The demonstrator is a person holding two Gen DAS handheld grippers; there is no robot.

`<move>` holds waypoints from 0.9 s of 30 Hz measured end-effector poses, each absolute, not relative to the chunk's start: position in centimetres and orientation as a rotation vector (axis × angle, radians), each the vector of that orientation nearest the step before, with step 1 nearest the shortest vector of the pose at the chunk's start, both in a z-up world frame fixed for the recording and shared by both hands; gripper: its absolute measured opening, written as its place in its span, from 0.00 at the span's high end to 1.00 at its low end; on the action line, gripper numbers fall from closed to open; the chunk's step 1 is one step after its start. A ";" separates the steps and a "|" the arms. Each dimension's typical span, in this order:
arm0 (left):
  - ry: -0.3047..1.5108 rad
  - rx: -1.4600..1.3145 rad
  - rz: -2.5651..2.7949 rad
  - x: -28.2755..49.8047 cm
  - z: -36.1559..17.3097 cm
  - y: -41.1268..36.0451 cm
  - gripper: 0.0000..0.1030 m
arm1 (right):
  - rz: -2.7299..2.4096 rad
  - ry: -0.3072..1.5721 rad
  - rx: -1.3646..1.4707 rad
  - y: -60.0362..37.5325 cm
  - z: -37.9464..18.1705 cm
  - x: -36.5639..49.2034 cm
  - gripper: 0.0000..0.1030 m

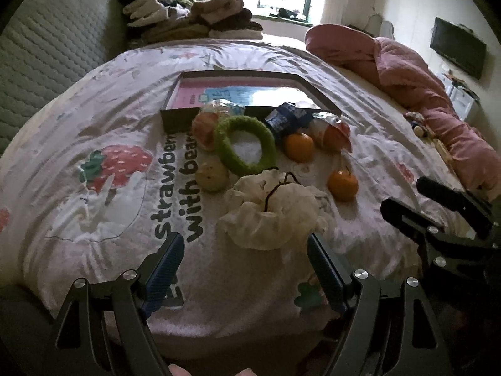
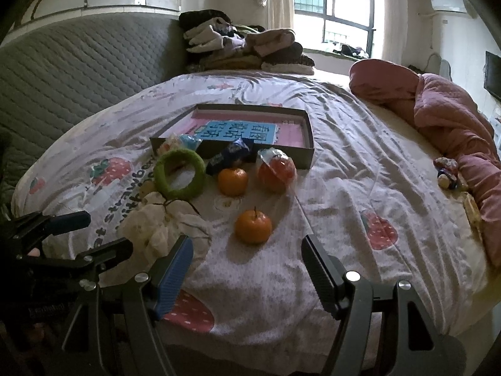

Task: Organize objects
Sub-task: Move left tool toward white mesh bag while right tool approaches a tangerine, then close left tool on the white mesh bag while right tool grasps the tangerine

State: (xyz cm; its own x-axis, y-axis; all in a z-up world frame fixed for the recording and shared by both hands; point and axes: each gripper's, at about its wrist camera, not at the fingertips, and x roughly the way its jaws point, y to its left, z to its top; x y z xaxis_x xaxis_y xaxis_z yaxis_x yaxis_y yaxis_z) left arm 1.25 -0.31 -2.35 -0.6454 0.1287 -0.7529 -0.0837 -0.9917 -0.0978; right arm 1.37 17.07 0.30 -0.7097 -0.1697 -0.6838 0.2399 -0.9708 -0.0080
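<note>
A shallow dark box with a pink and blue inside lies on the bed. In front of it are a green fuzzy ring, a cream scrunchie, two oranges, a blue packet, wrapped snacks and a pale round fruit. My left gripper is open just before the scrunchie. My right gripper is open just before the near orange. Both are empty.
The bed has a white strawberry-print cover. A pink quilt lies rolled along the right side. Folded clothes are stacked at the far end by a grey padded headboard. Small toys lie at the right edge.
</note>
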 end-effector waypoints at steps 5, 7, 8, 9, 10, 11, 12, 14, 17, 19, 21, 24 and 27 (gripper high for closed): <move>-0.115 -1.238 2.737 0.4 -2.8 -0.5 0.21 | -2.713 0.134 1.094 17.5 -0.7 0.4 0.31; -0.130 -1.248 2.727 -0.1 -3.3 -0.6 0.21 | -2.717 0.134 1.104 17.7 -1.2 -0.2 0.31; -0.137 -1.254 2.719 -0.3 -3.6 -0.6 0.21 | -2.714 0.133 1.108 17.8 -1.3 -0.5 0.31; -0.141 -1.258 2.712 -0.6 -3.8 -0.5 0.21 | -2.715 0.131 1.114 18.0 -1.6 -0.8 0.31; -0.143 -1.261 2.707 -0.8 -4.0 -0.4 0.21 | -2.716 0.128 1.124 18.0 -1.8 -1.1 0.31; -0.142 -1.263 2.699 -1.0 -4.2 -0.2 0.21 | -2.709 0.114 1.134 18.2 -2.1 -1.7 0.31; -0.139 -1.265 2.695 -1.2 -4.4 0.0 0.21 | -2.704 0.108 1.145 18.3 -2.3 -2.0 0.31; -0.151 -1.264 2.682 -1.6 -4.7 0.2 0.21 | -2.693 0.098 1.154 18.5 -2.7 -2.8 0.31; -0.171 -1.273 2.667 -2.3 -5.2 0.5 0.21 | -2.678 0.100 1.167 18.5 -3.3 -3.7 0.31; -0.173 -1.276 2.669 -2.7 -5.5 0.6 0.21 | -2.669 0.116 1.175 18.3 -3.7 -4.2 0.31; -0.183 -1.283 2.665 -3.1 -5.8 0.6 0.21 | -2.661 0.137 1.181 18.0 -4.2 -4.6 0.32; -0.214 -1.282 2.658 -3.6 -6.1 0.4 0.21 | -2.651 0.163 1.187 17.5 -4.7 -5.0 0.33; -0.216 -1.268 2.667 -4.1 -6.2 0.5 0.21 | -2.641 0.183 1.194 17.2 -5.1 -5.5 0.36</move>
